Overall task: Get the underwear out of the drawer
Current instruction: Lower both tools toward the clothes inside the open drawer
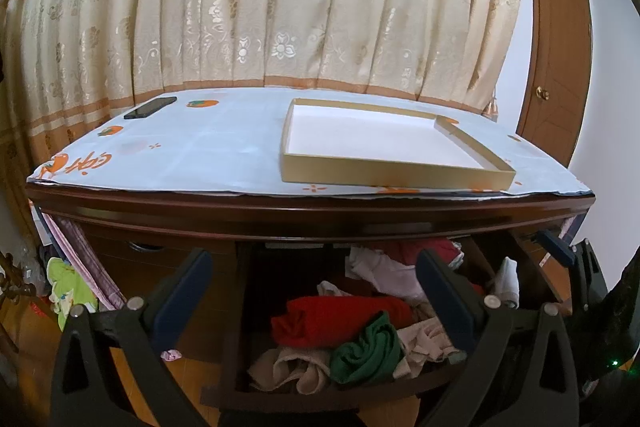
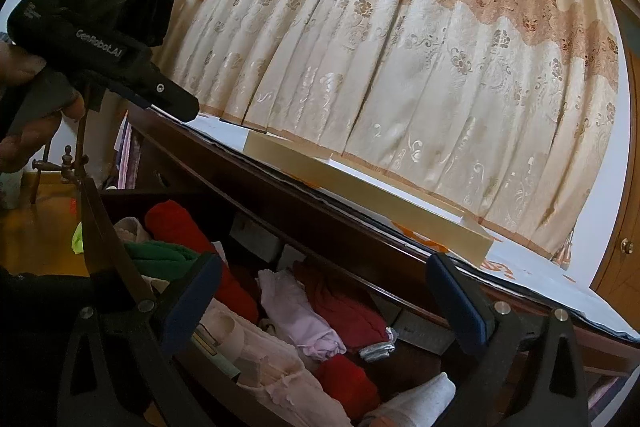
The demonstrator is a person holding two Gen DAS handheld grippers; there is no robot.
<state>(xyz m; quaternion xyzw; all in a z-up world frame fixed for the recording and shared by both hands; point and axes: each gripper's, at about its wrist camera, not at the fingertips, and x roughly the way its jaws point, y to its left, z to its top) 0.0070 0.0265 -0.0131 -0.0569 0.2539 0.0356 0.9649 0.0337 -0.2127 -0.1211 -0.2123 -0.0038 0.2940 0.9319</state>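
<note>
One drawer [image 1: 240, 307] stands pulled out at the bottom of both frames, heaped with underwear [image 1: 340, 319] — red, green, white and beige pieces. Left gripper [image 1: 316, 291] and right gripper [image 2: 324, 291] each hover above it, fingers spread wide, holding nothing. Only the left view shows the phone [image 1: 150, 107] at upper left; one shallow box [image 1: 304, 171] sits near the tabletop's front edge — right view adds pink garments [image 2: 296, 323].

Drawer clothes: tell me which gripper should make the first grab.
Probably the right gripper. It is open above the open drawer, with a pink garment between its fingers. The left gripper, also open, looks in across the drawer's front, with the red roll and green bundle beyond its fingers.
</note>
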